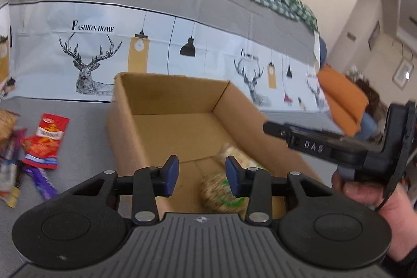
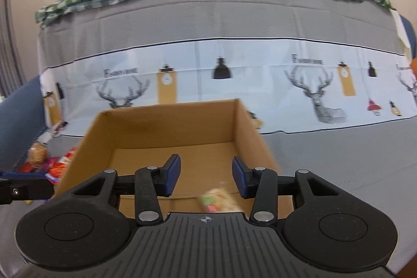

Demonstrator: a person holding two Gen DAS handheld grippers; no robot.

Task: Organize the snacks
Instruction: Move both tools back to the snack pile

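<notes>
Pretty early days here. One snack pack (image 1: 224, 181) already lies in the cardboard box (image 1: 166, 95), near corner. The left gripper (image 1: 202, 175) and right gripper (image 2: 206, 175) both hover over the box, jaws partly spread, pinching nothing. The red packet (image 1: 45, 141) and other snacks (image 1: 15, 173) wait on the grey surface (image 1: 78, 137), left of the box.

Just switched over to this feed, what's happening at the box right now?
A person holding two grippers is sorting snacks into the cardboard box. Both the left gripper and the right gripper hover over it with nothing between their jaws. A blurred snack pack lies inside the box. More packets, including a red one, wait on the grey cloth beside it.
</notes>
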